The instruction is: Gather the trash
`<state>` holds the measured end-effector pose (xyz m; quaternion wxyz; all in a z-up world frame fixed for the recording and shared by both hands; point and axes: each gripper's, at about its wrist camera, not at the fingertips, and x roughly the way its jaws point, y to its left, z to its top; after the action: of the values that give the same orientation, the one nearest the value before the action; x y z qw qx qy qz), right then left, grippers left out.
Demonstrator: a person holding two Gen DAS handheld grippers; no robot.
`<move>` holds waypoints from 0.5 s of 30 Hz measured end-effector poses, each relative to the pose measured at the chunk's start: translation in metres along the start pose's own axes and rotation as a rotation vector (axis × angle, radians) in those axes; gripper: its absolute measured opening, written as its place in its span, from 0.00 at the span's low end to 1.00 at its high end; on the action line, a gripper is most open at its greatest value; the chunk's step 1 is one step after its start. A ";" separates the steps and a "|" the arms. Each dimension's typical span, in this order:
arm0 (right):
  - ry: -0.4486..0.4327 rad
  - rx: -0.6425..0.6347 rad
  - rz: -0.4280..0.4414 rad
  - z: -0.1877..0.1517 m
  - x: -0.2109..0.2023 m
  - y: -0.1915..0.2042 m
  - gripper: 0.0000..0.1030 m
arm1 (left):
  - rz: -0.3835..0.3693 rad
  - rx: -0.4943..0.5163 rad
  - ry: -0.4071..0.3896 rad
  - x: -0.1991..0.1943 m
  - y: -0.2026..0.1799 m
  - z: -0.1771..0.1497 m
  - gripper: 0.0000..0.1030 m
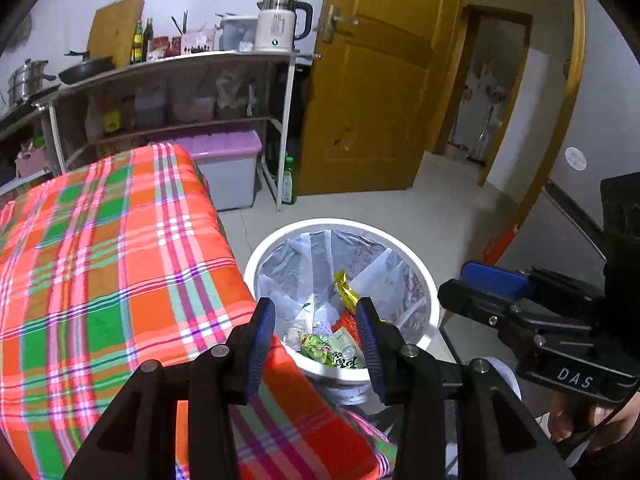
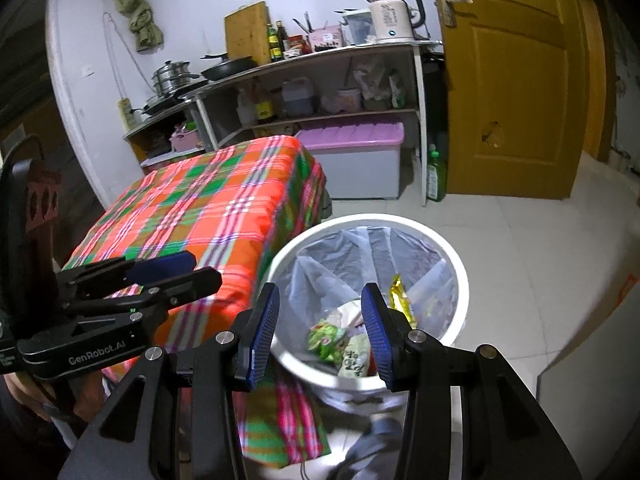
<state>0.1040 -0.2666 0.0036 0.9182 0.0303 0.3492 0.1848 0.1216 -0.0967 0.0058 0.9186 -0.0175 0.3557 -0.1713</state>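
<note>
A white trash bin (image 1: 340,224) (image 2: 372,218) with a clear liner stands on the floor beside the table. Inside it lie a gold wrapper (image 1: 346,286) (image 2: 400,296), a green snack wrapper (image 1: 316,346) (image 2: 326,338) and other packets. My left gripper (image 1: 314,312) hangs above the bin's near rim, open, with nothing between its blue pads. My right gripper (image 2: 320,296) is also over the bin, open and holding nothing. Each gripper shows in the other's view: the right one (image 1: 468,280) at the right edge, the left one (image 2: 180,268) at the left over the cloth.
A table under a red, green and orange plaid cloth (image 1: 100,260) (image 2: 208,208) lies left of the bin. Behind it are a shelf unit (image 1: 180,64) with a kettle (image 1: 280,24), a purple-lidded box (image 2: 352,160), a green bottle (image 2: 435,174) and a wooden door (image 1: 380,80).
</note>
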 end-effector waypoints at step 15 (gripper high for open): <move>-0.005 -0.070 0.038 -0.025 -0.028 0.050 0.43 | 0.051 -0.034 -0.096 -0.062 0.012 -0.030 0.40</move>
<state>0.0522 -0.2325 0.0117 0.9158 0.0054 0.3397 0.2144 0.0625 -0.0619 0.0218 0.9382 -0.0323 0.3144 -0.1408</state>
